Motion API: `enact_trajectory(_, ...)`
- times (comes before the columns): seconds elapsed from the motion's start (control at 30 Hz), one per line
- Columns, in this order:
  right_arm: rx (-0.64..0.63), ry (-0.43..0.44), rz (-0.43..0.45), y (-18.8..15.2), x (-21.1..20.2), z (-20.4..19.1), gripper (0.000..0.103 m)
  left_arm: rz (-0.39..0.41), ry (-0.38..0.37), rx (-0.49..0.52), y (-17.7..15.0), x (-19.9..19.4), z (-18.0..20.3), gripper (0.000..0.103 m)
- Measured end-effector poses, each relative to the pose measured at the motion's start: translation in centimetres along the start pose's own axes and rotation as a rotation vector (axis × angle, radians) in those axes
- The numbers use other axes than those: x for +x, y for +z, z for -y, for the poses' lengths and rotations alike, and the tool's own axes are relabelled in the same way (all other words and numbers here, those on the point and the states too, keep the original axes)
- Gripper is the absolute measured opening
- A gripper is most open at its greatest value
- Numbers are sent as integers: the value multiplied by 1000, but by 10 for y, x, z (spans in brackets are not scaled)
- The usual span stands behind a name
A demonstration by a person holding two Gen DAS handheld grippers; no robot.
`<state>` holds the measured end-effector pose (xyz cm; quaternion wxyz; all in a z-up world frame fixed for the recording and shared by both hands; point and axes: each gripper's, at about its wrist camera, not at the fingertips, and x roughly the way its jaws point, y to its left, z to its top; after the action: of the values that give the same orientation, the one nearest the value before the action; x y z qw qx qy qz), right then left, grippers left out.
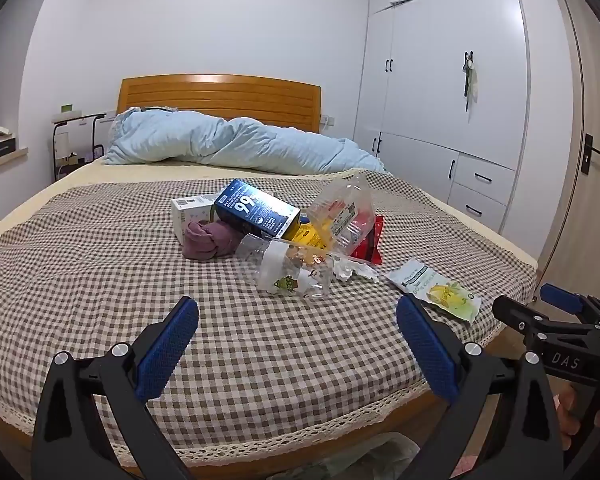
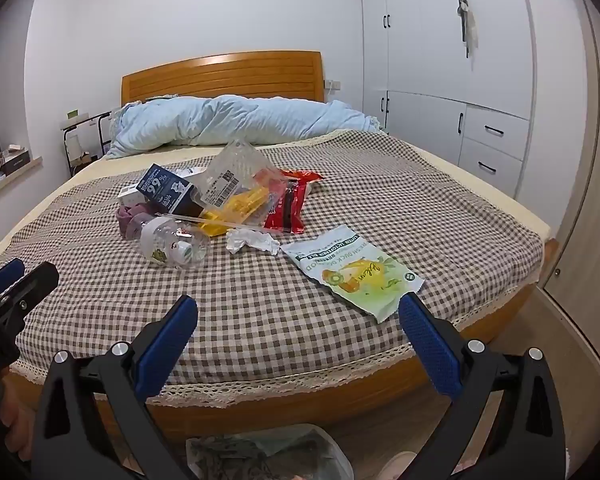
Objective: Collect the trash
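I had both grippers — left [image 1: 298,312], right [image 2: 298,312] — spread wide and empty over the bed [image 1: 80,280]; one trash pile [image 1: 284,232] lay mid-bed, one snack bag [image 2: 354,270] apart, nothing blocking.

I see bare brown-checked bedspread [image 1: 100,280] ahead of me; the clear crushed plastic bottle [image 1: 288,270] and green-white snack pouch [image 2: 356,270] block farther reach.

Litter heap at mid-bed, seen over my jaws.
On the bed [image 1: 80,260], carton [image 1: 256,210] lies atop the heap, box [image 1: 190,216] behind-left, cup [image 1: 288,272] in front, tissue [image 1: 350,270] right of it, pouch [image 1: 436,290] rightmost. Duvet [image 1: 228,140] lies behind; wardrobe [image 1: 452,80] right.
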<state>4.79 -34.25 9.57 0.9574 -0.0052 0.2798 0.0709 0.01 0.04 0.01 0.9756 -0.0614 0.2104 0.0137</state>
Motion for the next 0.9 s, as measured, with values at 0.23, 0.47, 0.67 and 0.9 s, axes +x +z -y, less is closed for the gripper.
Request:
enact_trajectory(0.23,-3,2,5,0,-1,-1,97,-6,-4,3,4,-4,3,96)
enact_trajectory(0.47,-5,-2,15,1,-2,-2,97,-3,-7,-2,4,-4,3,96)
enact_trajectory(0.67,-6,-3,16,1,-3,-1,97,-2,-13,-6,6,-5,2,96)
enact_trajectory(0.9,-4,-4,20,1,-4,0,97,-11,-21,-22,8,-7,0,96)
